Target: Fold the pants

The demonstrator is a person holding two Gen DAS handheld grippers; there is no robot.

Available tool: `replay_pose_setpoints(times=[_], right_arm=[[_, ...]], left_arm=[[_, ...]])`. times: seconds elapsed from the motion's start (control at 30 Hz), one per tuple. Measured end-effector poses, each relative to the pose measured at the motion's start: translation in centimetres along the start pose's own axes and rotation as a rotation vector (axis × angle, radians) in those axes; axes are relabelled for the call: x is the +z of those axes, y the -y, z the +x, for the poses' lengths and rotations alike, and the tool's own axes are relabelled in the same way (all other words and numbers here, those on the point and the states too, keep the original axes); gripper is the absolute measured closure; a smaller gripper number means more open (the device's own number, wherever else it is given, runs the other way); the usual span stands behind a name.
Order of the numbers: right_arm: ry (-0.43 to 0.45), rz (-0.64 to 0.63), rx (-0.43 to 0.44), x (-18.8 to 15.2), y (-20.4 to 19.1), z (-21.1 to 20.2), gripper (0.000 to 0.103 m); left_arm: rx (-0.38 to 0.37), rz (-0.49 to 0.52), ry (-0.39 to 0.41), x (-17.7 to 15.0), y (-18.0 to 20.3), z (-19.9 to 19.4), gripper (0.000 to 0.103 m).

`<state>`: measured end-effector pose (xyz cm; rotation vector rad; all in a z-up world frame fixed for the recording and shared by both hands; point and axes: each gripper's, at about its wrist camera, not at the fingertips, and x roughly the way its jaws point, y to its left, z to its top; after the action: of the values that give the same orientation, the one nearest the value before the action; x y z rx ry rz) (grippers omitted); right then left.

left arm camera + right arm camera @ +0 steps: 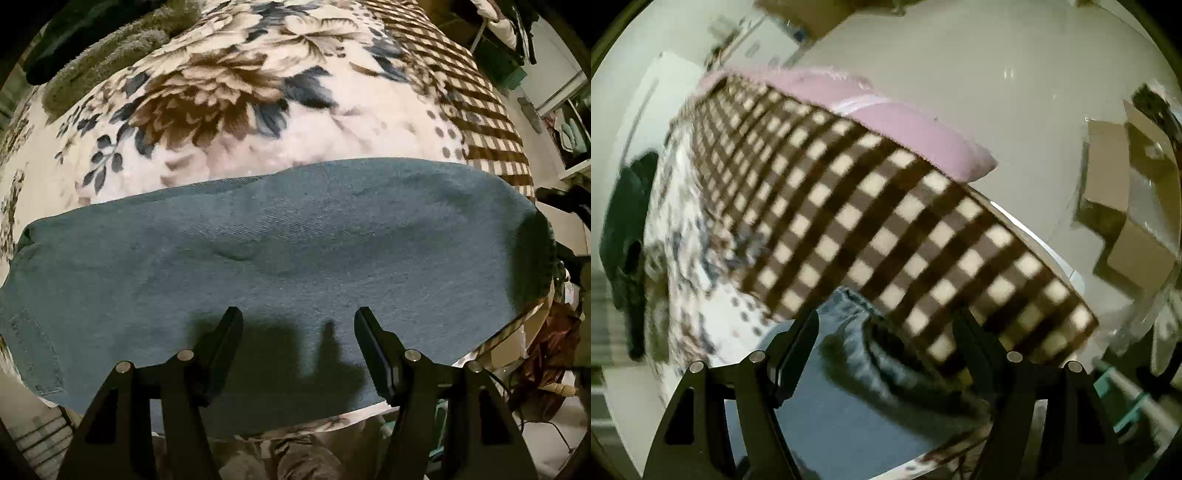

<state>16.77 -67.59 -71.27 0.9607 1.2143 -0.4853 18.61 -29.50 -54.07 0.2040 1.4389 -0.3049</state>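
Observation:
Blue denim pants lie folded in a long band across the bed, a back pocket showing at the left end. My left gripper points straight down over the near edge of the denim. It is open, with nothing between its fingers, and its shadow falls on the cloth. In the right wrist view, the bunched right end of the pants sits by the checked border. My right gripper hovers over that end. Its jaws stand wide and do not press on the fabric.
A floral blanket with a brown checked border covers the bed. A pink pillow lies at the far end. A grey fuzzy throw and a dark garment lie at the left. Cardboard boxes stand on the floor at the right.

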Motion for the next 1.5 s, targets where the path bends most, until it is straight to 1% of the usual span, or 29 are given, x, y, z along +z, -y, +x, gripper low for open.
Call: replay_pose_setpoints(times=[0.07, 0.13, 0.17, 0.2, 0.23, 0.27, 0.33, 0.37, 0.43, 0.5, 0.53, 0.57, 0.6, 0.63, 0.67, 0.7, 0.77, 0.8, 0.9, 1.03, 1.1, 1.2, 1.23, 1.27, 1.3, 1.37, 1.4, 1.43, 1.5], right_arm=[[-0.124, -0.029, 0.025, 0.8, -0.1, 2.3, 0.027], [-0.180, -0.076, 0.046, 0.7, -0.9, 2.9, 0.050], [-0.176, -0.113, 0.049, 0.5, -1.4, 2.5, 0.073], [-0.161, -0.158, 0.031, 0.2, -2.2, 2.0, 0.084], [-0.136, -0.211, 0.004, -0.5, -3.1, 1.0, 0.085], [-0.108, -0.259, 0.001, -1.1, -3.8, 0.2, 0.089], [-0.043, -0.355, 0.038, -2.3, -5.3, -1.7, 0.091], [0.003, -0.388, 0.061, -2.8, -5.7, -2.9, 0.093], [0.092, -0.420, 0.030, -3.1, -5.8, -4.6, 0.095], [0.225, -0.408, -0.084, -2.5, -4.8, -5.7, 0.095], [0.250, -0.383, -0.148, -1.9, -4.4, -5.6, 0.094], [0.245, -0.347, -0.194, -1.0, -3.5, -5.0, 0.088], [0.197, -0.298, -0.205, -0.1, -2.1, -4.3, 0.065], [0.144, -0.249, -0.200, 0.4, -1.1, -3.6, 0.053], [0.121, -0.203, -0.180, 0.4, -0.3, -3.4, 0.042], [0.121, -0.180, -0.153, 0.2, 0.1, -3.8, 0.041], [0.108, -0.198, -0.149, -1.0, -0.5, -4.0, 0.040], [0.095, -0.207, -0.143, -2.0, -1.0, -4.2, 0.038], [0.039, -0.232, -0.108, -7.1, -4.7, -3.2, 0.036], [-0.094, -0.251, -0.060, -14.8, -9.5, 0.0, 0.031], [-0.173, -0.253, -0.025, -19.1, -11.4, 1.7, 0.031], [-0.278, -0.271, -0.002, -25.5, -14.4, 4.6, 0.031], [-0.313, -0.270, 0.009, -27.3, -15.3, 5.4, 0.031], [-0.352, -0.260, 0.021, -29.4, -16.2, 6.4, 0.031], [-0.379, -0.248, 0.028, -31.0, -16.9, 7.1, 0.031], [-0.421, -0.215, 0.038, -34.3, -18.4, 8.6, 0.031], [-0.428, -0.202, 0.038, -35.5, -18.9, 9.2, 0.031], [-0.432, -0.181, 0.035, -36.9, -19.5, 9.7, 0.031], [-0.433, -0.124, 0.030, -38.8, -20.2, 11.0, 0.031]], left_arm=[[-0.001, 0.002, -0.003, 0.1, 0.3, 0.3, 0.043], [-0.001, 0.004, -0.002, 0.0, 0.7, 0.3, 0.043], [-0.004, 0.003, -0.003, 0.1, 0.9, 0.4, 0.043], [-0.006, 0.002, -0.004, 0.2, 1.1, 0.4, 0.043], [-0.010, 0.002, -0.007, 0.6, 1.3, 0.5, 0.043], [-0.013, 0.003, -0.007, 0.8, 1.5, 0.6, 0.043], [-0.016, 0.006, -0.005, 1.7, 2.1, 0.5, 0.043], [-0.019, 0.009, 0.001, 2.0, 2.4, 0.4, 0.043], [-0.017, 0.011, 0.012, 3.0, 3.0, 0.3, 0.043], [-0.012, 0.010, 0.026, 3.4, 3.0, 0.2, 0.043], [-0.010, 0.005, 0.030, 3.5, 3.0, 0.1, 0.043], [-0.010, -0.003, 0.034, 3.6, 2.7, 0.0, 0.043], [-0.012, -0.013, 0.035, 3.6, 2.3, -0.1, 0.043], [-0.014, -0.022, 0.036, 3.9, 1.9, -0.1, 0.043], [-0.021, -0.036, 0.037, 3.9, 1.4, -0.1, 0.042], [-0.025, -0.048, 0.037, 3.8, 0.9, 0.0, 0.036], [-0.034, -0.082, 0.034, 3.3, -0.6, 0.1, 0.027], [-0.041, -0.104, 0.032, 2.9, -1.7, 0.0, 0.027], [-0.056, -0.194, 0.030, 1.0, -6.0, -0.6, 0.027], [-0.026, -0.318, 0.042, -2.4, -13.0, -1.9, 0.027], [0.016, -0.396, 0.035, -4.8, -17.8, -2.5, 0.027], [0.068, -0.515, 0.017, -8.7, -24.2, -3.3, 0.027], [0.089, -0.570, 0.012, -10.2, -27.4, -3.8, 0.027], [0.102, -0.608, 0.013, -11.4, -29.6, -4.1, 0.027], [0.113, -0.641, 0.016, -12.3, -31.5, -4.3, 0.027], [0.136, -0.732, 0.024, -14.7, -36.6, -4.8, 0.027], [0.131, -0.775, 0.026, -15.7, -38.9, -4.7, 0.027], [0.115, -0.808, 0.027, -16.2, -40.2, -4.4, 0.027], [0.060, -0.903, 0.018, -18.0, -45.3, -3.8, 0.027]])
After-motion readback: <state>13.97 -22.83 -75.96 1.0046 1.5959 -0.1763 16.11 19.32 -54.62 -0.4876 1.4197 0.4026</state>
